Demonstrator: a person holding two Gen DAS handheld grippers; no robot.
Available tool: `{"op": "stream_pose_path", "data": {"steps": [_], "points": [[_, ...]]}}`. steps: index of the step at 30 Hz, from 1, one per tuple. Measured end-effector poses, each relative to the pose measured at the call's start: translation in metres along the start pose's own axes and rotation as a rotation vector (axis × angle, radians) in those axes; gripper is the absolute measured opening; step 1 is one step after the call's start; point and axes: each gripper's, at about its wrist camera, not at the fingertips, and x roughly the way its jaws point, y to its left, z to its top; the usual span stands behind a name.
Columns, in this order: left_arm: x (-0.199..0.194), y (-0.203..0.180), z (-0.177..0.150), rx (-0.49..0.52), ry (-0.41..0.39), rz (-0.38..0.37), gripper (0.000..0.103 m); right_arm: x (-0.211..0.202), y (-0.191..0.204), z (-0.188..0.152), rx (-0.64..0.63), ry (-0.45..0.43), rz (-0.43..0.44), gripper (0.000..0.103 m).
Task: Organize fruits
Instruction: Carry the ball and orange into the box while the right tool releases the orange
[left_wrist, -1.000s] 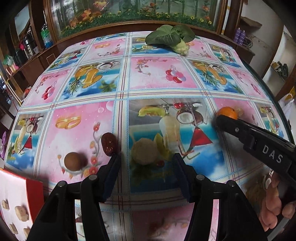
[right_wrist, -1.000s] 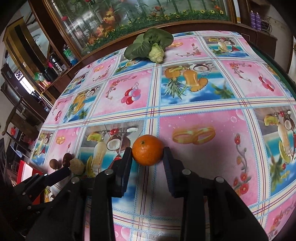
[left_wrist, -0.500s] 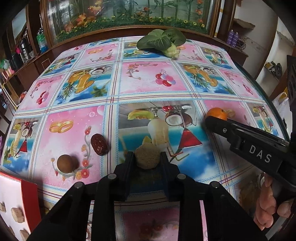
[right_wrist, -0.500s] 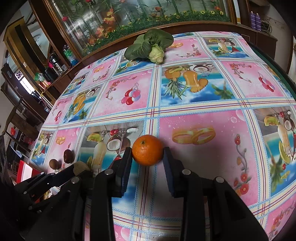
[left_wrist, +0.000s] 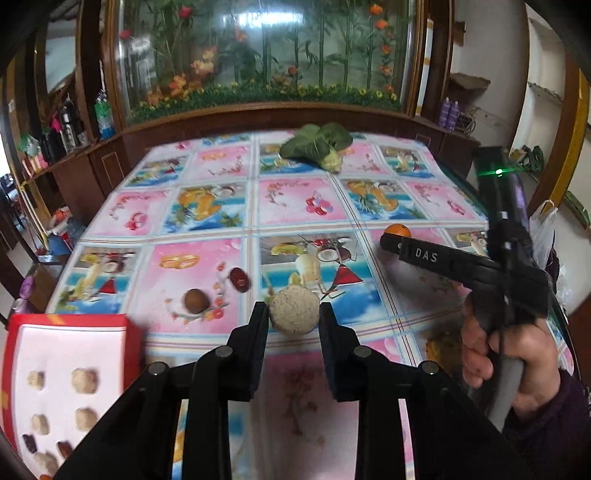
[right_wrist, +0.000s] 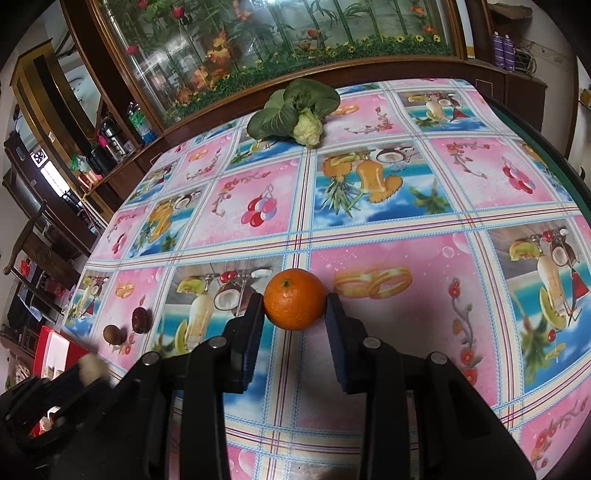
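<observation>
Left view: your left gripper (left_wrist: 293, 319) squeezes the rough tan fruit (left_wrist: 294, 311), lifted off the table (left_wrist: 295, 206). Next, carry it to the red box (left_wrist: 70, 321).
Right view: right gripper (right_wrist: 295, 308) hugs the orange (right_wrist: 294, 298), pads touching, on the cloth. Lift slow.
</observation>
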Motion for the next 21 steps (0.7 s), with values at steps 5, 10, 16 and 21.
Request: {"op": "stream_pose_path", "data": {"steps": [5, 10, 16, 21], "points": [[-0.046, 0.026, -0.017, -0.038, -0.077, 0.053, 0.027, -0.009, -0.003, -0.001, 0.013, -0.054, -0.005, 0.035], [-0.074, 0.053, -0.035, -0.063, -0.11, 0.092, 0.027, -0.03, 0.002, -0.009, 0.008, -0.12, 0.016, 0.035], [-0.091, 0.087, -0.055, -0.1, -0.13, 0.12, 0.027, -0.061, 0.045, -0.051, -0.04, -0.148, 0.106, 0.035], [-0.105, 0.118, -0.077, -0.143, -0.134, 0.152, 0.027, -0.08, 0.099, -0.082, -0.131, -0.135, 0.225, 0.036]]}}
